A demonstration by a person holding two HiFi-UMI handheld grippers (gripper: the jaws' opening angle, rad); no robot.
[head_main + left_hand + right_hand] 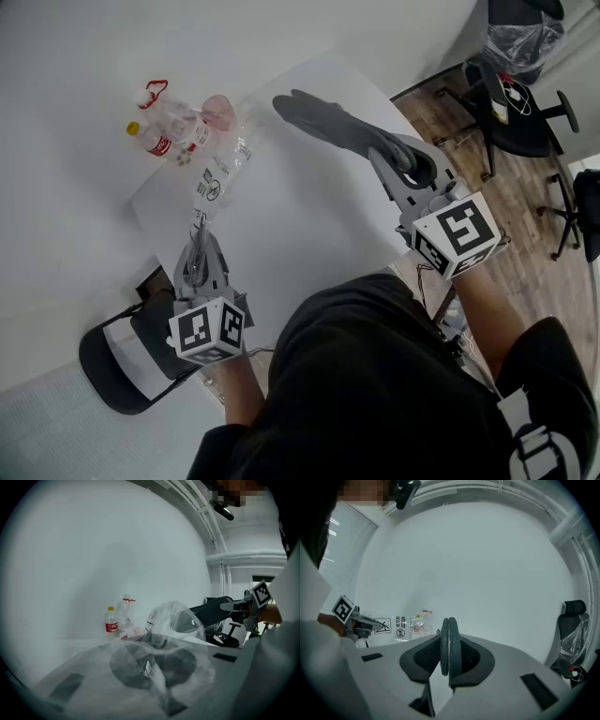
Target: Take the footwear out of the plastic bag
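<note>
The dark grey footwear [342, 127], a flat pair pressed together, hangs in the air over the white table [300, 216], outside the bag. My right gripper [401, 173] is shut on its near end; in the right gripper view the two soles [451, 648] stand on edge between the jaws. The clear plastic bag [223, 173], with black print on it, stretches from my left gripper [199, 246] toward the bottles. My left gripper is shut on the bag's near edge, and the film [176, 634] drapes over the jaws. The footwear [211, 611] shows beyond it.
A small red-labelled bottle [159, 141] and a clear bottle with a red cap ring stand at the table's far left corner. A black office chair [511, 103] stands on the wood floor to the right. Another black chair [117, 361] sits beside the table's near left.
</note>
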